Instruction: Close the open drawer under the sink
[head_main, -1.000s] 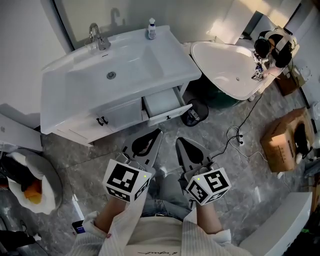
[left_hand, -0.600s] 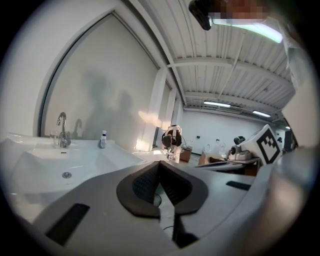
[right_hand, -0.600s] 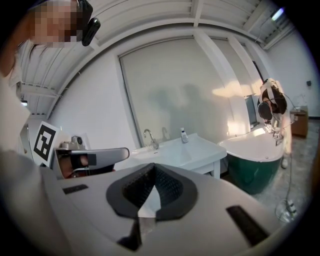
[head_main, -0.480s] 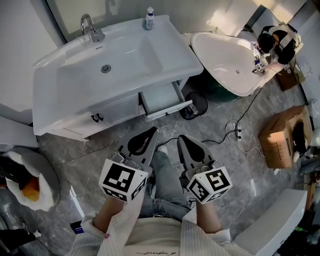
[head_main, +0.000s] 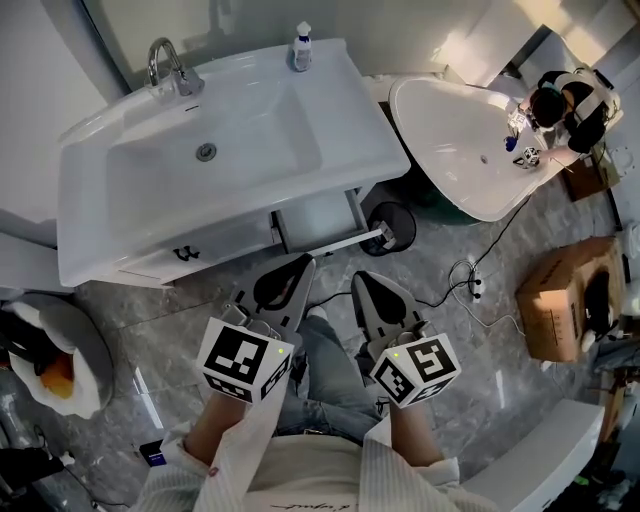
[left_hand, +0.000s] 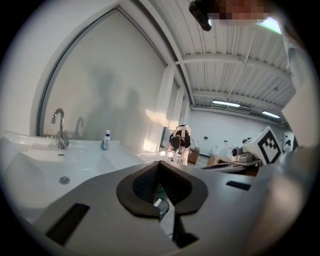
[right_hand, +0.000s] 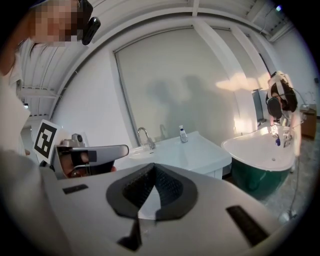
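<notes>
Grey marbled floor (head_main: 150, 320) lies under me. A white tub (head_main: 450, 140) stands to my right, a cardboard box (head_main: 555, 300) near it. Strip lights (left_hand: 225, 103) glow on the ribbed ceiling (left_hand: 235, 55).

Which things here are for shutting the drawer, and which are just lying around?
For the job: open white drawer under the sink; left gripper; right gripper.
Just lying about: small white bottle; white bathtub; brown cardboard box.
</notes>
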